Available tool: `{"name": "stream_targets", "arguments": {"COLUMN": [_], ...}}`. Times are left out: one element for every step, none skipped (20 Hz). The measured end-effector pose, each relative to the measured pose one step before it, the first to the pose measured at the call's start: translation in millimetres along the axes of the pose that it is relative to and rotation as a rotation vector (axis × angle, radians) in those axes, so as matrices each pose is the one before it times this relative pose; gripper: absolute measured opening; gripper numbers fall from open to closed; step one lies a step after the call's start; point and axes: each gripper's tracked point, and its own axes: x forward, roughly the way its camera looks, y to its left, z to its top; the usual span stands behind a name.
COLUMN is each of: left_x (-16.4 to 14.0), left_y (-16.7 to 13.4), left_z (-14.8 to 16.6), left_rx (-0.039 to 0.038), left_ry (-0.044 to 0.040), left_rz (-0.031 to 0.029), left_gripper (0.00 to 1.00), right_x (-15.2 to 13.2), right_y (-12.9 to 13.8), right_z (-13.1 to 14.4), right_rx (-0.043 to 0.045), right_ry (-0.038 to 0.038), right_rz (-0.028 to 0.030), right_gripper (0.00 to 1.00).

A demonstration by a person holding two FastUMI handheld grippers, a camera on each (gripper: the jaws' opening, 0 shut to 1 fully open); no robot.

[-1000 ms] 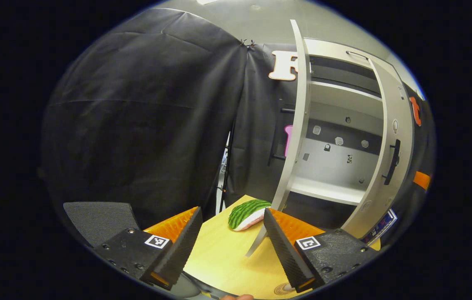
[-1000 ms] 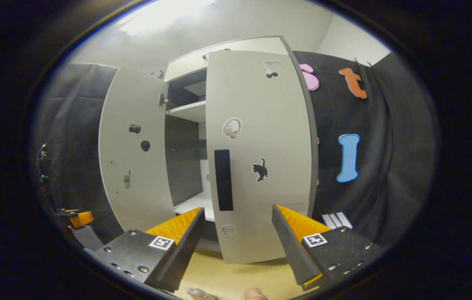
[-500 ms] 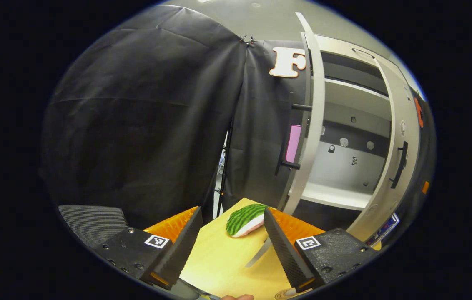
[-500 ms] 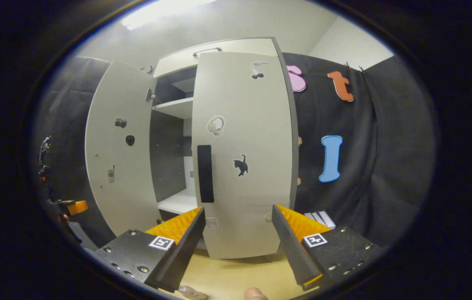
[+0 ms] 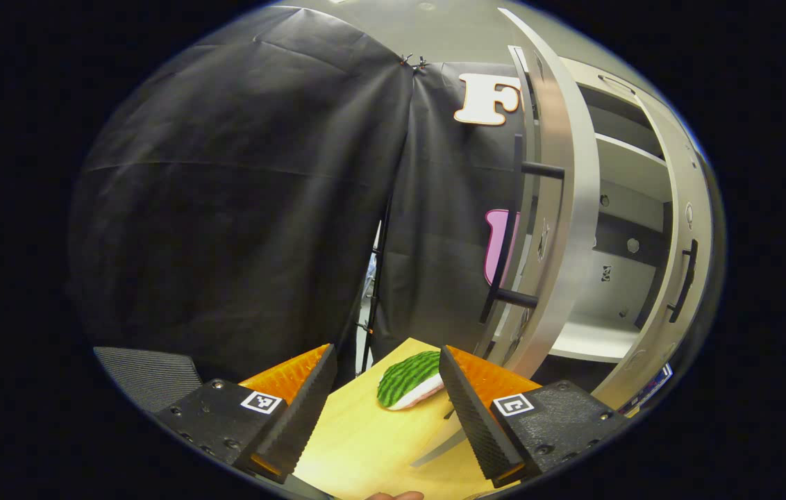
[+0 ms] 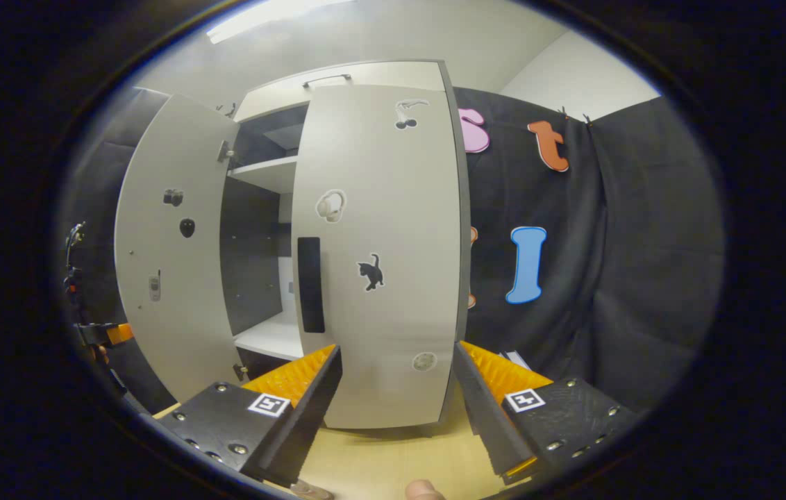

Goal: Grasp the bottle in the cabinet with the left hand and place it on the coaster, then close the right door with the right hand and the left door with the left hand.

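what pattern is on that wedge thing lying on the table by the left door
Green stripes, light and dark like watermelon rind, on the wedge, with a white and pink edge underneath. It shows best in the left gripper view.

left door [image 5: 559, 208]: motion-blurred in the left gripper view, stickers unreadable
watermelon slice [image 5: 408, 368]: right end hidden behind a finger
cabinet interior [image 6: 257, 278]: mostly hidden behind the right door [image 6: 379, 250]
thumb tip [image 6: 424, 489]: cut off below the right door
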Motion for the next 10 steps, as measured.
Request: {"name": "stream_targets", "arguments": {"left_x": [1.31, 2.93, 1.23, 1.61, 0.29, 1.77, 2.67, 2.76, 1.38, 3.33], "left_y": [-1.35, 3.37, 0.16, -0.47, -0.15, 0.08, 2.00, 2.53, 1.24, 1.18], "left_z": [-0.88, 0.40, -0.28, -0.54, -0.17, -0.87, -0.78, -0.61, -0.55, 1.02], "left_rx": [0.01017, 0.01623, 0.00673, -0.00431, -0.00584, -0.00617, -0.00388, -0.00059, 0.00524, 0.01189], "left_ry": [0.00494, -0.00418, -0.00245, 0.00231, 0.00389, 0.00438, 0.00051, 0.00428, 0.00032, -0.00256], "left_rz": [0.00586, 0.01513, 0.01133, 0.00349, -0.00022, -0.00163, 0.00617, 0.00986, 0.01022, 0.00800], "left_gripper": [0.95, 0.94, 0.94, 0.94, 0.95, 0.95, 0.95, 0.95, 0.95, 0.95], "right_x": [1.41, 1.60, 0.73, 1.98, 1.66, 1.11, 0.95, 1.26, -0.34, 0.72], "right_y": [-1.12, -1.77, -1.95, -1.04, -0.93, -0.52, -0.35, -0.34, -1.01, -0.96], "right_z": [-0.50, -1.23, -1.37, -0.69, -1.06, -1.29, -0.90, -0.50, -1.21, -0.33], "right_rx": [0.00038, 0.00196, 0.00263, 0.00234, 0.00204, 0.00178, 0.00086, -0.00018, -0.00183, -0.00256], "right_ry": [0.00164, 0.00216, 0.00204, 0.00329, 0.00353, 0.00233, 0.00316, 0.00217, 0.00045, -0.00011], "right_rz": [-0.00530, -0.00385, -0.00359, -0.00196, -0.00053, -0.00068, 0.00016, 0.00183, -0.00100, -0.00218], "right_gripper": [0.97, 0.97, 0.97, 0.97, 0.97, 0.97, 0.97, 0.97, 0.97, 0.97]}}
